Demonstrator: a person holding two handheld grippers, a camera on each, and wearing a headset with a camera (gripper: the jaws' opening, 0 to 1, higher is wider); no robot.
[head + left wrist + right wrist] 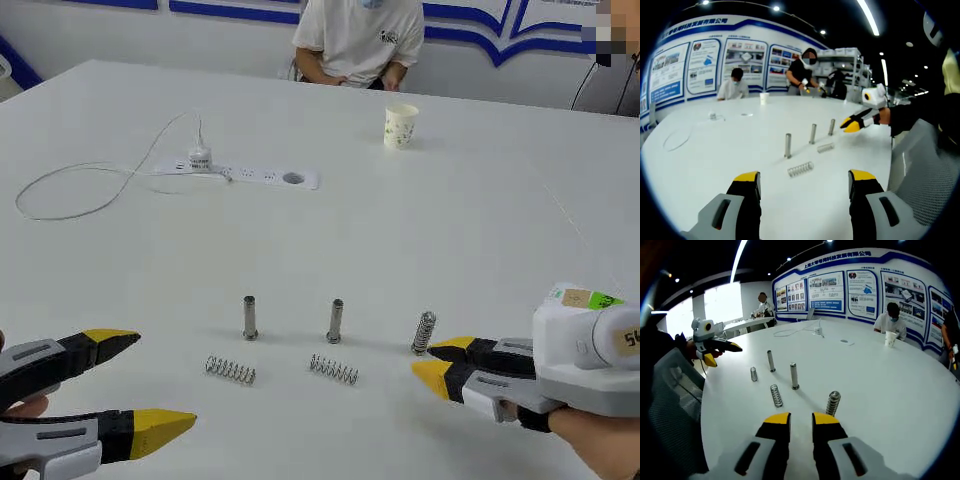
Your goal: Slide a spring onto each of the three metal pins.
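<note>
Three metal pins stand upright in a row on the white table. The left pin and the middle pin are bare. The right pin wears a spring. Two loose springs lie flat just in front of the bare pins. My right gripper hovers beside the sprung pin, its jaws a narrow gap apart with nothing between them. My left gripper is at the near left, wide open and holding nothing, facing the left loose spring.
A paper cup stands at the far side. A white power strip with a plugged charger and looping cable lies at the mid left. A person sits across the table. A white stretch of table lies between the pins and the strip.
</note>
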